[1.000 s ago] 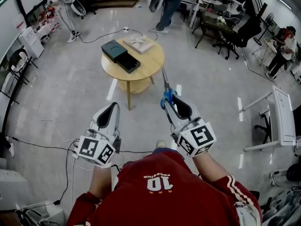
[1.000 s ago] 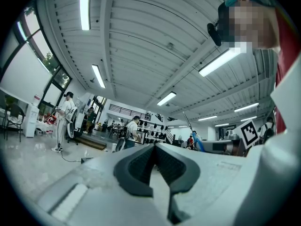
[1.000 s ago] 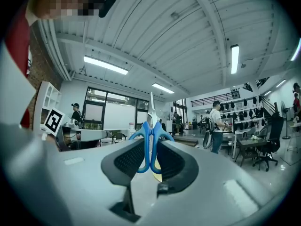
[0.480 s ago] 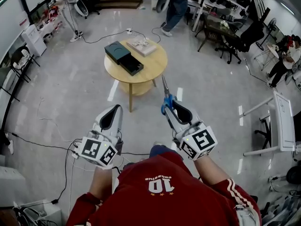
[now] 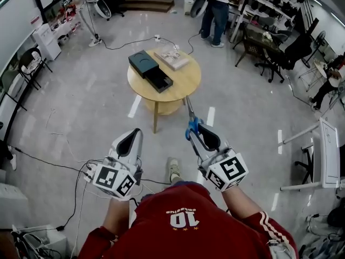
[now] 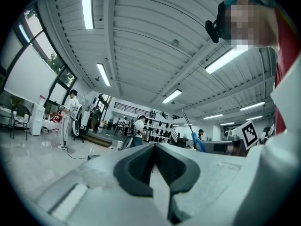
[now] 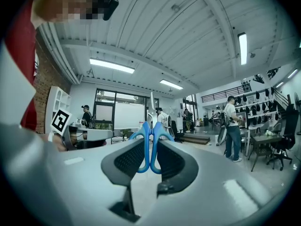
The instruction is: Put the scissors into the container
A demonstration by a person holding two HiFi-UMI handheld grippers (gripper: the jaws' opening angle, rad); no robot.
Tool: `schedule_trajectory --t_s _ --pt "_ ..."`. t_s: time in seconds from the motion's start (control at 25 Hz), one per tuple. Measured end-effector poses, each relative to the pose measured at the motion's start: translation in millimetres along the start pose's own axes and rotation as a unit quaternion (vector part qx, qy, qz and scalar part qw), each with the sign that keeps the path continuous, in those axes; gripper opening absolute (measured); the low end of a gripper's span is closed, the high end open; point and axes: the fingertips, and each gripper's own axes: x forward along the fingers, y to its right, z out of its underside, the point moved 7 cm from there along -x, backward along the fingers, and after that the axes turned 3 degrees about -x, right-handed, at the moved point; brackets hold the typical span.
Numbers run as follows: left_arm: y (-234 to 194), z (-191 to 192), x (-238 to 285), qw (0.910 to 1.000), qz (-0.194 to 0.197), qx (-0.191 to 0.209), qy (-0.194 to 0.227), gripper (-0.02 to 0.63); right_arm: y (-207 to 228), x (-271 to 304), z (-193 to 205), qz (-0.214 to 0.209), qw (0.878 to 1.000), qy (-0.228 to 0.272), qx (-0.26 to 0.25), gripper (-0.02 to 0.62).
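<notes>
Right gripper view has the right tongs point(image 7: 150, 142) clenched on the scissors point(image 7: 145, 149): both blue handle loops are pinched upright between the dark ribbed pads, and the blades run forward beyond the tips. Left gripper view shows the left tongs point(image 6: 154, 147) closed, pads meeting at the tips with nothing between them. From the head view, both tongs are held out level in front of a person in a red shirt point(image 5: 180, 223), the left one just beside the right and a little lower in the picture. The scissors' closed blades point toward a round wooden counter point(image 5: 183, 85) ahead, above the pale floor point(image 5: 81, 107) and well apart from anything on the counter. On that counter sits the black container point(image 5: 141, 62), with a dark tray point(image 5: 160, 81) drawn out from it on the near side, and a flat beige item point(image 5: 171, 59) lies just beside it. A black cable point(image 5: 121, 42) trails across the floor behind the counter, and a person in jeans point(image 5: 215, 15) stands farther back near shelves.
</notes>
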Motion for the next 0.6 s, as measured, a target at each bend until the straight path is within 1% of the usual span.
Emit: schedule_trajectory --t_s 0.28,0.48,0.6 --pt "-27.4 -2.6 17.2 0.9998 -0.019 0.001 -0.001 0.002 14.3 38.7 3.1 -0.020 1.000 0.003 0.005 0.089" --pt "-49.8 -10.3 53.9 0.9997 -0.023 0.000 0.001 0.002 46.2 70.9 -1.1 -0.024 1.000 0.008 0.008 0.089" --pt "-61.2 -14.7 81.8 0.9998 -0.020 0.005 0.002 0.002 67.9 87.7 -3.6 -0.022 1.000 0.007 0.000 0.089"
